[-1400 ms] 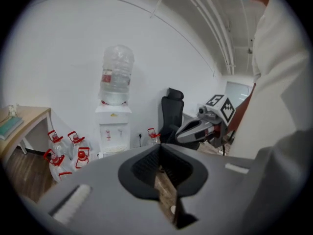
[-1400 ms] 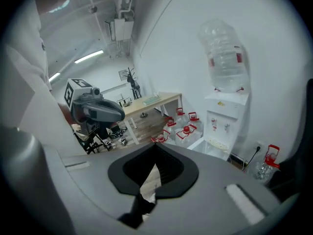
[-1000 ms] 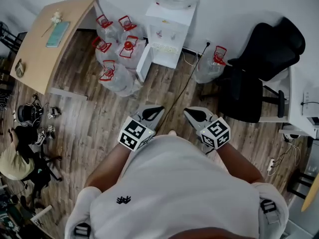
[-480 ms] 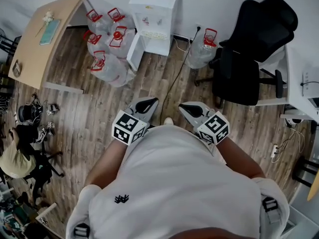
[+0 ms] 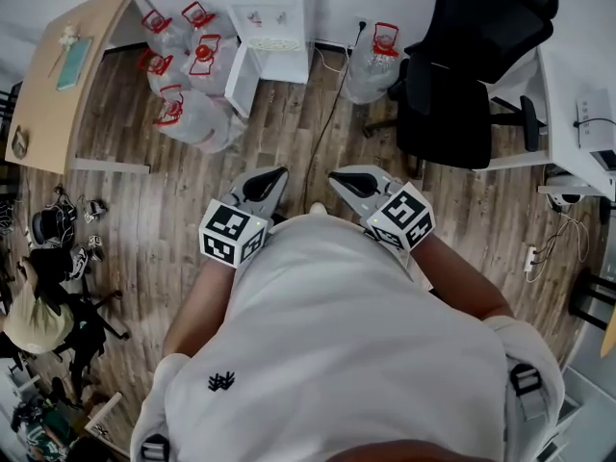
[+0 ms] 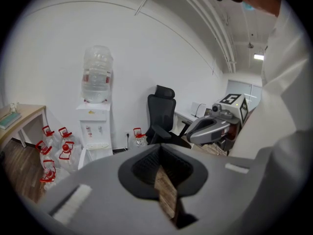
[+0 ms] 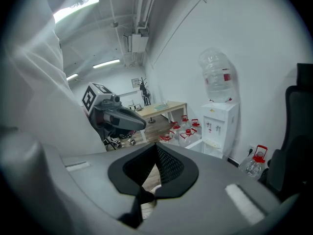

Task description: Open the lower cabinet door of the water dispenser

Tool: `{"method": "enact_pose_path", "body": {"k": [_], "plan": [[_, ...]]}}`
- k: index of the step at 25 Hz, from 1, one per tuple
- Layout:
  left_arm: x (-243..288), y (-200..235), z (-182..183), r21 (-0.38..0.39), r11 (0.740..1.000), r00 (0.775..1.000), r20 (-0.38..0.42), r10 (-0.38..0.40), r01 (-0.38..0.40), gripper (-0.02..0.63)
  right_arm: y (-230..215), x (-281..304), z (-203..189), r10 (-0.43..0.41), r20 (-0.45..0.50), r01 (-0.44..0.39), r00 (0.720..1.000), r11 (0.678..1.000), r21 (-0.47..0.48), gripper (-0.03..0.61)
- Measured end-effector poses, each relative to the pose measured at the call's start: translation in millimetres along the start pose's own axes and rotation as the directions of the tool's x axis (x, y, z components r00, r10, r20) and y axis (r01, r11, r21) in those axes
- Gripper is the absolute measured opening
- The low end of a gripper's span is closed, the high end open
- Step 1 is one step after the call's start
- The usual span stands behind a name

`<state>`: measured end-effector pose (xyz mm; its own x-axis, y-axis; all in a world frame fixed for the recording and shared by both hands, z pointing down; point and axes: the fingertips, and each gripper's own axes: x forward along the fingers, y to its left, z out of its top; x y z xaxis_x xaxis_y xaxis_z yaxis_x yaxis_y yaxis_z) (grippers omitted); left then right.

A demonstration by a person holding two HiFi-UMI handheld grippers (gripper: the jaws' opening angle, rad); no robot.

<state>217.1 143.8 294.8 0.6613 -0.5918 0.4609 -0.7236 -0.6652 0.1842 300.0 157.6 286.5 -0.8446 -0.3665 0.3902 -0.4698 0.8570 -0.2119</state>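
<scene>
The water dispenser [image 5: 268,6] stands against the wall at 12 o'clock in the head view, well apart from both tools. Its lower cabinet door [image 5: 240,83] is angled outward (which edge is hinged is unclear). Bare wood floor [image 5: 289,138] lies open in between. Water jugs [image 5: 183,85] crowd 11 o'clock and a black chair [image 5: 452,75] fills 1 o'clock. The left tool [image 5: 273,177] and right tool [image 5: 343,178] each have jaws together, holding nothing.
</scene>
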Motion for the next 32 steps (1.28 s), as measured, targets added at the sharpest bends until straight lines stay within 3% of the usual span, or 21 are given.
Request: {"method": "enact_pose_path", "body": {"k": [32], "plan": [[4.5, 3.5, -11.8, -0.02, 1.0, 0.999, -0.034, 0.006, -0.007, 0.054, -4.5, 10.5, -13.3, 0.009, -0.016, -0.009, 1.0, 1.0, 0.022, 0.001]]}}
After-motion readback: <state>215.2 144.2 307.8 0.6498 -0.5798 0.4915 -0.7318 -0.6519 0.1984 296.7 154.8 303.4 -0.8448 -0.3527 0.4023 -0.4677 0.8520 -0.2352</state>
